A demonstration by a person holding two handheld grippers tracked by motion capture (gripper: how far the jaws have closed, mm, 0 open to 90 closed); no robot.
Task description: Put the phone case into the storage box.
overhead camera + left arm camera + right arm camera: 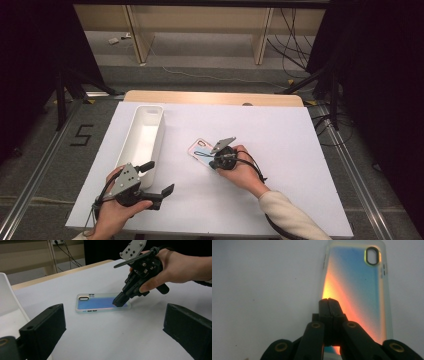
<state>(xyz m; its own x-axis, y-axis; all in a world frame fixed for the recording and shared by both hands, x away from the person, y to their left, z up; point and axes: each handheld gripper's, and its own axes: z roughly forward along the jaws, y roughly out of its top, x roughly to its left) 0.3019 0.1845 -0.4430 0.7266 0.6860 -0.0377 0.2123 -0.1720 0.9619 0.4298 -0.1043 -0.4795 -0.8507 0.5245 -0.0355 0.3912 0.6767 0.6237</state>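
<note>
A white sheet [280, 165] is covering most of a wooden table [210, 97], and everything is lying on it. Toward the left side a long white bin [142, 142] is standing upright with its opening facing up. Near the middle of the sheet a phone case [199, 148] is lying flat, well apart from the bin; its surface is shimmering blue in the left gripper view [100, 302] and blue running into orange in the right gripper view [359, 290], with the oval camera cut-out at the far end from the right hand.

The left gripper [159, 179] is hovering at the near left corner of the sheet, just beside the near end of the bin, with its jaws spread wide and nothing between them; in its own view the two black jaws are standing far apart at either edge.

The right gripper [214, 161] is tilting down onto the phone case, its jaws pressed tightly together. Its closed tip [117, 302] is touching the case near the end closest to the person, and is pinching nothing.
</note>
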